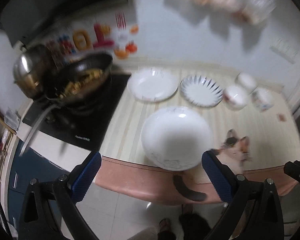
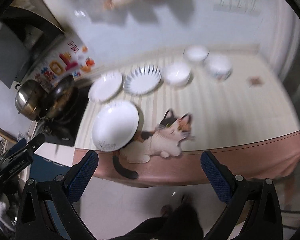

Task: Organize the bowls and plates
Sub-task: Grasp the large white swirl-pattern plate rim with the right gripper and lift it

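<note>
Both the left gripper (image 1: 151, 177) and right gripper (image 2: 149, 176) hang spread and empty short of the near plate (image 1: 177, 137) at the table's front edge (blurred, seemingly glazed), judged rigid, slippery, breakable, best pinched at the rim.

Motion blur smears the bowls (image 2: 198, 64) and wall shelf items (image 1: 220, 2)
</note>
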### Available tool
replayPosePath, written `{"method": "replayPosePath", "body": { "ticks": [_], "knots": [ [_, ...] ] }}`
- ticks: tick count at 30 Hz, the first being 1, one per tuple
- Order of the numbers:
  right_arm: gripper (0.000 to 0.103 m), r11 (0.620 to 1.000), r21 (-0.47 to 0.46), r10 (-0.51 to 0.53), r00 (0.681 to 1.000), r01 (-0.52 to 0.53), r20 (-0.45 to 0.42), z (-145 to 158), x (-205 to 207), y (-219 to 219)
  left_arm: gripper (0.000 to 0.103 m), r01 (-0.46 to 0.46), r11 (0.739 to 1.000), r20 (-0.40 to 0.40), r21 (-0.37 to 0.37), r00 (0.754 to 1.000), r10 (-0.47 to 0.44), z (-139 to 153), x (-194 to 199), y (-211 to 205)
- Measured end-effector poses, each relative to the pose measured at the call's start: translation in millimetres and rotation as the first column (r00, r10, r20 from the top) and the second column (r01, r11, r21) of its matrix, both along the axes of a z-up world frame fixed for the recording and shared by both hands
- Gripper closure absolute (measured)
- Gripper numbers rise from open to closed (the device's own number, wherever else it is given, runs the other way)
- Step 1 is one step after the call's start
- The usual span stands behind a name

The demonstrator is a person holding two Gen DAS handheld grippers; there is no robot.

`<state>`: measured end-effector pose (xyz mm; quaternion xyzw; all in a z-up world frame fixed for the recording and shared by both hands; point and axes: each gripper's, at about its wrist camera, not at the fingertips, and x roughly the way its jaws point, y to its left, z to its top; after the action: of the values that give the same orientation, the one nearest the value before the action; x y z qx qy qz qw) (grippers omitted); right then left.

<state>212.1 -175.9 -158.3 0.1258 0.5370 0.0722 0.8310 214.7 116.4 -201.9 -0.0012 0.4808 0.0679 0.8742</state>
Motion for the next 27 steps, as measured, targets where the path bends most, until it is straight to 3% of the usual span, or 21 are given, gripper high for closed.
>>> {"method": "replayPosePath", "body": {
  "ticks": [2, 5, 9, 12, 14, 15, 16, 17, 19, 20, 27],
  "knots": [
    [0.0, 0.999, 0.042, 0.023, 0.997, -0.02, -0.076, -50.4, 33.3, 3.0, 0.0, 0.011, 1.0, -0.078, -0.009, 0.997, -0.012, -37.3, 33.3, 8.5],
    [0.002, 0.991, 0.115, 0.088, 0.984, -0.07, -0.158, -121.9, 85.2, 18.5, 0.0, 0.004, 0.993, -0.226, -0.122, 0.974, -0.032, -89.0, 75.1, 24.6],
    [0.011, 0.976, 0.126, 0.203, 0.955, -0.179, -0.218, -197.7, 148.9, 57.6, 0.004, -0.066, 0.98, -0.305, -0.19, 0.952, 0.005, -135.3, 112.3, 48.2],
    [0.023, 0.963, 0.148, 0.257, 0.936, -0.227, -0.239, -230.4, 183.2, 81.5, 0.013, -0.095, 0.969, -0.353, -0.227, 0.936, 0.009, -163.0, 132.9, 60.0],
    [0.032, 0.956, 0.146, 0.285, 0.923, -0.255, -0.258, -255.4, 204.8, 97.2, 0.028, -0.103, 0.963, -0.371, -0.25, 0.929, 0.003, -176.6, 141.4, 64.6],
    [0.04, 0.953, 0.146, 0.297, 0.916, -0.266, -0.269, -259.4, 210.3, 102.5, 0.043, -0.111, 0.96, -0.391, -0.258, 0.92, 0.001, -184.6, 145.0, 65.8],
    [0.043, 0.947, 0.142, 0.317, 0.904, -0.287, -0.288, -270.6, 218.4, 110.8, 0.056, -0.113, 0.954, -0.409, -0.276, 0.913, -0.01, -191.9, 150.1, 67.5],
    [0.048, 0.945, 0.137, 0.325, 0.905, -0.298, -0.275, -269.8, 221.3, 112.8, 0.056, -0.107, 0.955, -0.397, -0.277, 0.918, -0.012, -191.0, 149.4, 65.8],
    [0.071, 0.93, 0.127, 0.366, 0.896, -0.344, -0.253, -268.3, 226.5, 124.1, 0.055, -0.09, 0.962, -0.389, -0.259, 0.921, -0.018, -187.3, 148.5, 60.2],
    [0.075, 0.927, 0.126, 0.373, 0.889, -0.352, -0.266, -271.1, 229.7, 127.8, 0.055, -0.095, 0.963, -0.398, -0.254, 0.917, -0.014, -187.2, 146.7, 58.3],
    [0.075, 0.935, 0.135, 0.353, 0.89, -0.328, -0.288, -262.2, 228.1, 116.6, 0.055, -0.058, 0.963, -0.386, -0.264, 0.921, -0.05, -164.6, 132.9, 27.7]
  ]
}}
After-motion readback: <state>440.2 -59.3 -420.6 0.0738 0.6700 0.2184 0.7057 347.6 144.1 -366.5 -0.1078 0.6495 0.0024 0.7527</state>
